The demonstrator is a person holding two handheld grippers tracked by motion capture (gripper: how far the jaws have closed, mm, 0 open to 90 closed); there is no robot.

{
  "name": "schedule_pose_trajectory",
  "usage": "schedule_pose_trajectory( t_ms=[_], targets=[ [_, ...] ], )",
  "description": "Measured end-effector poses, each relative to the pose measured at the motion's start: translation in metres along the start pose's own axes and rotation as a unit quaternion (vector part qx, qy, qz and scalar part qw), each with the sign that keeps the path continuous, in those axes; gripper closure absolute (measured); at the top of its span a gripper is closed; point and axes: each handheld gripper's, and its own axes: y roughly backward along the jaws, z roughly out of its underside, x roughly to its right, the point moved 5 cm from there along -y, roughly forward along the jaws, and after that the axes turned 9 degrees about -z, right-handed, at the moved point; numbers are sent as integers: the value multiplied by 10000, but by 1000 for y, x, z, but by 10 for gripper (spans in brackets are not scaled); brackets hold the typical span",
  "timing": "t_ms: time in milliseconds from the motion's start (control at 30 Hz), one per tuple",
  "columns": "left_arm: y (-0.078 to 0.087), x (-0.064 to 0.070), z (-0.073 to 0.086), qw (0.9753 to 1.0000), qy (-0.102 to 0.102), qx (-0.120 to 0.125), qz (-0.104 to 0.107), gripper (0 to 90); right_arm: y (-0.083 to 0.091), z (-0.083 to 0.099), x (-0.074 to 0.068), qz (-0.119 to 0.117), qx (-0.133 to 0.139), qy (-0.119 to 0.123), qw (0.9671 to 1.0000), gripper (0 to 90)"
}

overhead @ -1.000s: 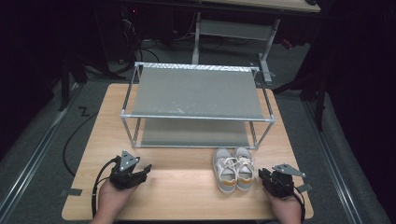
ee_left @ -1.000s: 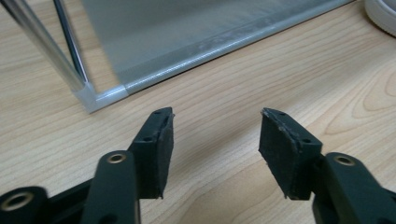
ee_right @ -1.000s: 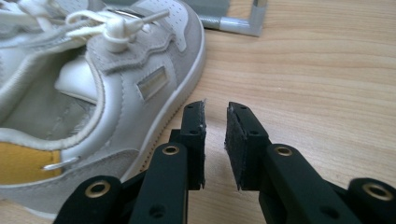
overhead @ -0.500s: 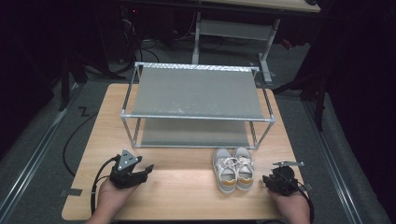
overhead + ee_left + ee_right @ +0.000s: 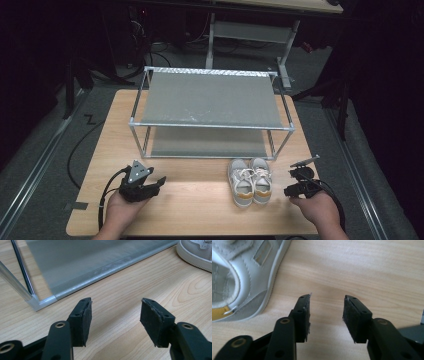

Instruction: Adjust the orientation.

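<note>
1. The pair of small white lace-up sneakers with yellow heel patches [image 5: 249, 181] is sitting side by side on the light wooden table [image 5: 200, 205], just in front of the right half of the two-tier metal-framed shoe rack with grey fabric shelves [image 5: 210, 112], toes pointing toward the rack.

2. The right gripper [image 5: 295, 189] is resting just beside the pair, on the side away from the rack's left end; its jaws are standing apart and holding nothing, with the nearer shoe's heel at the left edge of the right gripper view [image 5: 242, 285].

3. The left gripper [image 5: 150, 187] is lying well apart from the shoes, in front of the rack's left corner post [image 5: 15, 285], jaws spread and empty.

4. The step in hand is probably the reach for the nearer shoe. To do it well, the right gripper is best swinging toward the heel collar, one pad inside the opening and one outside.

5. Closing on the stiff heel rather than the laces is likely giving a steadier lift toward a shelf of the rack.
</note>
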Motion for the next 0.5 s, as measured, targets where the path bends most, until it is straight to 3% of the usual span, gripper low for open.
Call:
schedule_pose_trajectory(
  t_ms=[67,500],
  targets=[
    [0,1,1,10000,-26,-21,13,430,0,-2,-4,-24,-355,-88,9993,522],
    [-2,2,3,9999,-49,-86,30,427,-7,-13,-10,-6,-928,-342,9951,482]
  ],
)
